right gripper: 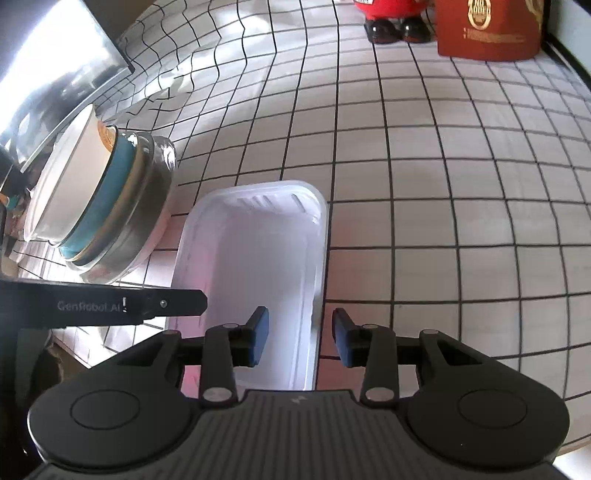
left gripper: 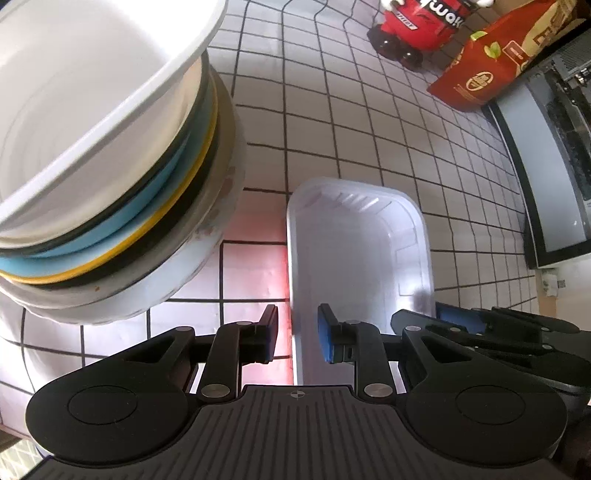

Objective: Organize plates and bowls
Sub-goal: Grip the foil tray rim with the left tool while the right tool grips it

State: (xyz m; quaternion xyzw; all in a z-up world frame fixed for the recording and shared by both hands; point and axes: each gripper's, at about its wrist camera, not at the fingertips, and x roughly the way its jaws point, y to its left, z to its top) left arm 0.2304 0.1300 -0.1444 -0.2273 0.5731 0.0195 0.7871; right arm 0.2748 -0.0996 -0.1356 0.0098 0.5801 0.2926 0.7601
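A white rectangular plastic tray [left gripper: 354, 240] [right gripper: 255, 258] lies on the tiled tabletop. My left gripper [left gripper: 297, 332] straddles the tray's left rim, and its pads stand apart from the rim without pressing it. My right gripper [right gripper: 300, 334] straddles the right rim the same way, one pad inside the tray and one outside, with gaps showing. It also appears low on the right in the left wrist view [left gripper: 443, 317]. Left of the tray stands a stack of plates and bowls [left gripper: 155, 229] [right gripper: 110, 206], topped by a white bowl [left gripper: 74, 92]. One of the left gripper's fingers [right gripper: 177, 303] reaches in from the left.
A red toy figure [left gripper: 413, 26] [right gripper: 388, 11] and a red-orange box [left gripper: 487, 62] [right gripper: 487, 33] stand at the far side. A dark glass-fronted appliance [left gripper: 546, 166] borders the right. A reflective panel [right gripper: 55, 74] leans behind the stack. The grid cloth [right gripper: 443, 184] stretches to the right of the tray.
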